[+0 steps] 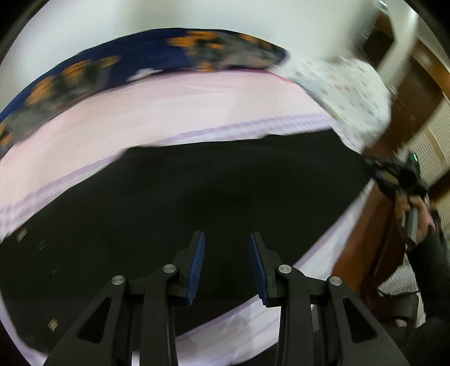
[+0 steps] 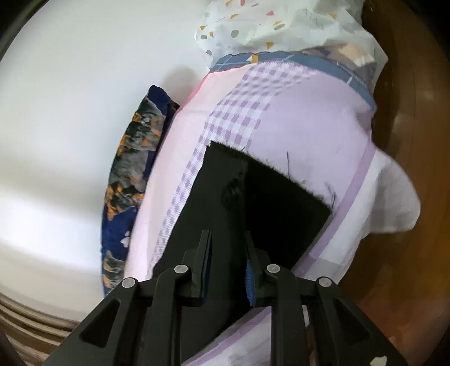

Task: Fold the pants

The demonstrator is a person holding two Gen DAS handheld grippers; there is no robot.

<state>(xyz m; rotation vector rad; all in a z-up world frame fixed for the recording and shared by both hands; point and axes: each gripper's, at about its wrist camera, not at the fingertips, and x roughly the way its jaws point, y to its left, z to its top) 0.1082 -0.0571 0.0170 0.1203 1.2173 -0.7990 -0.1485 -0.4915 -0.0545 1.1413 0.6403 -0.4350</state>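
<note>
Left wrist view is smeared by motion blur: the left gripper hangs over the black pants with its 2 blue-padded fingers apart and nothing between them. The pants lie spread flat across a pink and lilac bedsheet, filling the middle of the picture from 9 o'clock to 3 o'clock. Beyond the sheet, from 10 to 1 o'clock, runs a navy blanket with orange flowers, and at 2 o'clock sits a white speckled pillow. At 3 o'clock a hand holds the right gripper, whose tip meets the far edge of the pants; its jaws are too blurred to read there. In the right wrist view the right gripper points down at the pants, and black cloth rises between its fingers, which stand only narrowly apart and appear clamped on a fold of it. From there the pants run up toward 12 o'clock, ending in a frayed hem on the checked band of the bedsheet. The navy blanket lies at 9 o'clock along the sheet's edge, the speckled pillow at 12 o'clock, and a brown wooden surface curves past at 3 o'clock.
</note>
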